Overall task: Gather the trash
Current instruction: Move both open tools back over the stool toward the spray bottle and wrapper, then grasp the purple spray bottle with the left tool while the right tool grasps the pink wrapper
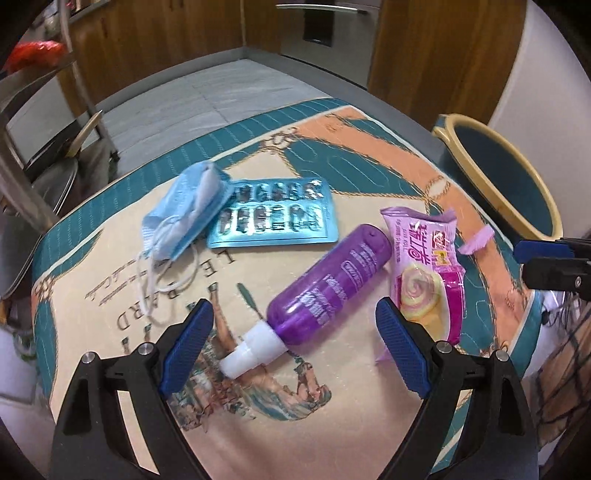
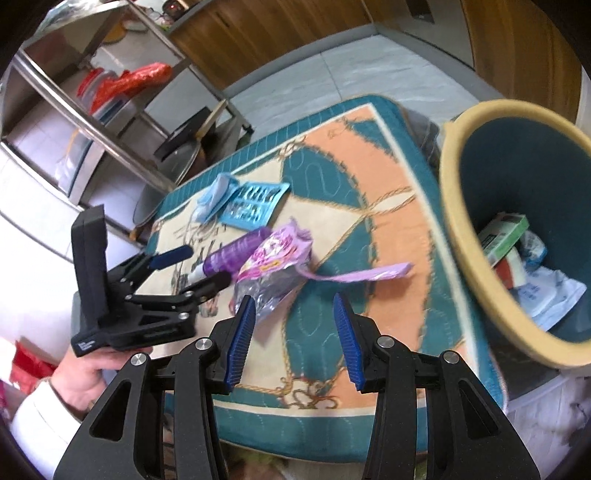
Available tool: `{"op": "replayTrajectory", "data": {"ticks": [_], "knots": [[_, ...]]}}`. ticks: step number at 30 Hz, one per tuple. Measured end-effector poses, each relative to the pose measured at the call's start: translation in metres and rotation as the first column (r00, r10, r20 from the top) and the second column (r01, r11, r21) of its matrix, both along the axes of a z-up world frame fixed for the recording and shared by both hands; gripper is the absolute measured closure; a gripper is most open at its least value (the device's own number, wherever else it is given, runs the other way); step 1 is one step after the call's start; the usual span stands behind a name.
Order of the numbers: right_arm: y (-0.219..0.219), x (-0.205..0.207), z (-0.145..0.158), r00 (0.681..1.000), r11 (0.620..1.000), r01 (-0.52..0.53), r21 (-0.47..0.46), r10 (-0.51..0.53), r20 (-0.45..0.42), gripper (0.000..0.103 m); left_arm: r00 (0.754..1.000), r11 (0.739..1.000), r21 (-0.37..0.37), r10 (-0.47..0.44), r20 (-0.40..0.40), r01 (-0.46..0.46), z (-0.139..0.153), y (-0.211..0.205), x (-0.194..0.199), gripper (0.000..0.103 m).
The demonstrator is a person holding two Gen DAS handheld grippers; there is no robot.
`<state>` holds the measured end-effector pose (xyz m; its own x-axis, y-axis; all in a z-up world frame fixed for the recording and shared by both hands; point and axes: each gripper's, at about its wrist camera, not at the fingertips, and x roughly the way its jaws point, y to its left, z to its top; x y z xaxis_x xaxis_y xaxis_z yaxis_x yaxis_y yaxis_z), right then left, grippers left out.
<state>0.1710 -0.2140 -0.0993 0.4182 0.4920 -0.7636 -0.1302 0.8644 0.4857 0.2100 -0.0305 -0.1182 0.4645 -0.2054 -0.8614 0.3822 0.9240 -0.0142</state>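
A purple spray bottle [image 1: 328, 284] with a white nozzle lies on the patterned cloth, between the tips of my open left gripper [image 1: 293, 341]. A pink snack wrapper [image 1: 428, 273] lies just right of it. A blue face mask [image 1: 188, 206] and a teal blister pack [image 1: 277, 214] lie farther back. My right gripper [image 2: 293, 338] is open and empty, just short of the wrapper [image 2: 273, 258]. The left gripper [image 2: 184, 266] shows in the right wrist view around the bottle [image 2: 236, 247]. The teal bin [image 2: 517, 177] with a yellow rim stands at the right and holds trash.
The table cloth [image 1: 332, 413] covers a small table. A metal shelf rack [image 2: 92, 92] with pans and red bags stands at the left. Wooden cabinets [image 1: 166, 33] line the back. The bin [image 1: 513, 173] stands beyond the table's right edge.
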Motion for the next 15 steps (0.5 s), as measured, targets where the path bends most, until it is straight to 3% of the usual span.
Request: {"op": "replayTrajectory", "data": {"ticks": [2,4,7,10,15], "knots": [[0.003,0.001,-0.004,1.0,1.0,0.0,0.002,0.0,-0.013,0.057,1.0,1.0,-0.005,-0.008,-0.008,0.008,-0.002,-0.002,0.0,0.021],[0.004,0.002,-0.006,1.0,1.0,0.005,0.008,-0.005,-0.024,0.057,0.999,1.0,-0.019,-0.016,-0.03,0.016,-0.005,-0.003,0.001,0.047],[0.003,0.002,-0.008,0.999,1.0,0.016,0.014,-0.016,-0.033,0.057,0.998,0.999,-0.032,-0.006,-0.056,0.005,-0.008,-0.001,0.002,0.06],[0.002,0.003,-0.011,0.999,1.0,0.025,0.02,-0.024,-0.046,0.057,0.998,0.999,-0.034,0.0,-0.065,-0.002,-0.009,0.002,0.0,0.065],[0.006,0.004,-0.011,0.999,0.999,0.017,0.033,-0.016,-0.052,0.057,0.996,0.998,-0.037,0.041,-0.083,-0.044,-0.008,0.01,-0.002,0.066]]}}
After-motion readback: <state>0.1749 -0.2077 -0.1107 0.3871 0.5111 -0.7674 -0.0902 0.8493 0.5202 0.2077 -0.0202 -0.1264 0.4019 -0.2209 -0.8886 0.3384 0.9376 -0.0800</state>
